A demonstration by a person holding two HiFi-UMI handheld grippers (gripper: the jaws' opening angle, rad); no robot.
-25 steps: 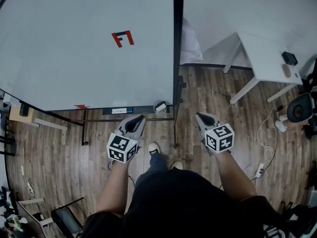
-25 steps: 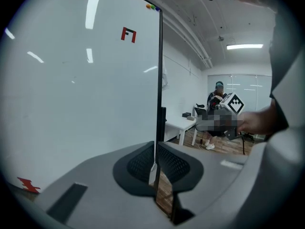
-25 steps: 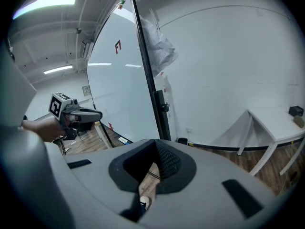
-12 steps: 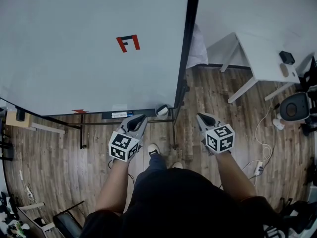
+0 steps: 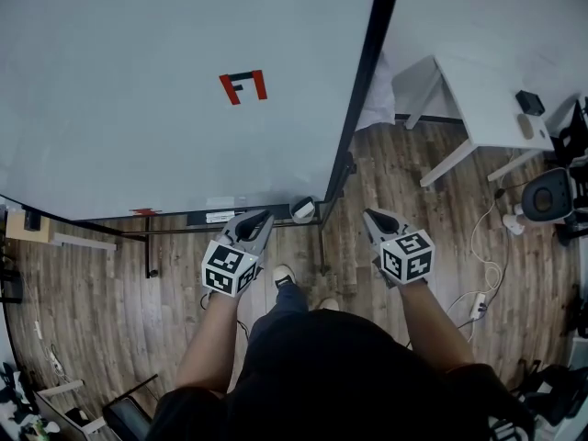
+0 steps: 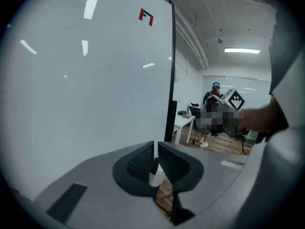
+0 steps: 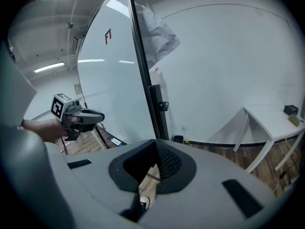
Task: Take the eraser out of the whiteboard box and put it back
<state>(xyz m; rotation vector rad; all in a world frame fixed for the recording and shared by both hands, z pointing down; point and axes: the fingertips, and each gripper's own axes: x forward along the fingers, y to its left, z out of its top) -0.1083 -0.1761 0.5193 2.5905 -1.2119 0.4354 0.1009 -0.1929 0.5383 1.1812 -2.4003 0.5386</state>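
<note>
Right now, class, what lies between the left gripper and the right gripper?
In the head view, wooden floor lies between the left gripper and the right gripper, crossed by the whiteboard stand's dark leg.

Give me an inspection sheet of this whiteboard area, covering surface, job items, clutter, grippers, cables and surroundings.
Surface: whiteboard, blank except a red-and-black mark.
Job's things: tray under the board, small box at its right end; eraser not made out.
Clutter: small items on the white table.
Grippers: left gripper and right gripper both shut, holding nothing, short of the tray.
Cables: white cable and power strip on the wooden floor.
Surroundings: white wall, office chair.
</note>
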